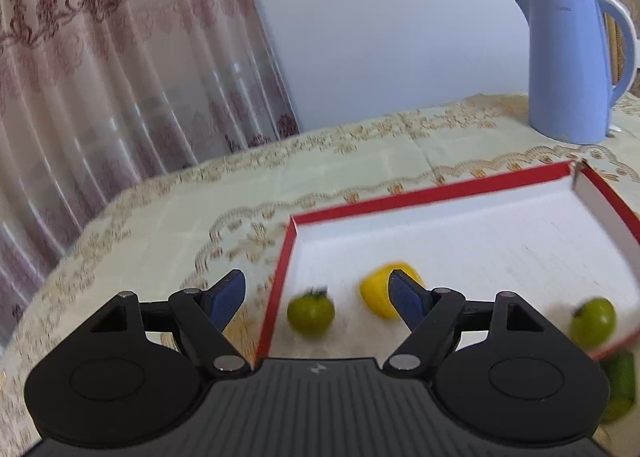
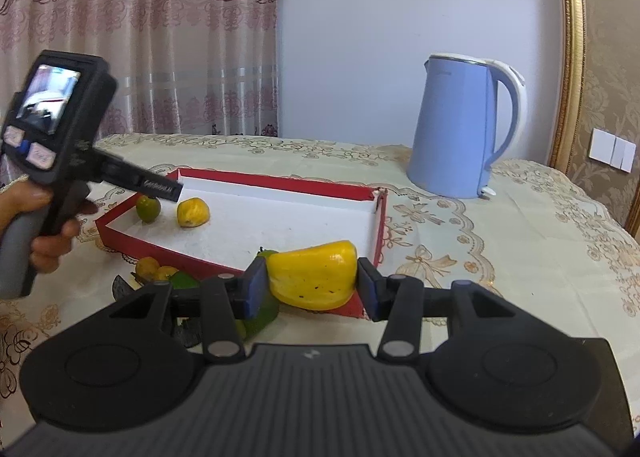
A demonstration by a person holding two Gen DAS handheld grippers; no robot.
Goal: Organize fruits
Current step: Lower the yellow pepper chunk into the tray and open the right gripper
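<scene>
You are opening the left gripper [image 1: 316, 293] wide above a green fruit [image 1: 311, 315] in the red tray [image 2: 280, 181]; the right gripper [image 2: 310, 289] is clamping a yellow fruit [image 2: 314, 275], tray placement next

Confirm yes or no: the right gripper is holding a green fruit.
No: in the right wrist view, the right gripper has its fingers pressed on the sides of a yellow fruit, not a green one.

We make out white lettering on the black bar of the left gripper [image 2: 160, 187] at the left of the right-wrist frame, too blurred to read. Faint print near the kettle [image 1: 568, 69] rim, upper right, is also illegible.
</scene>
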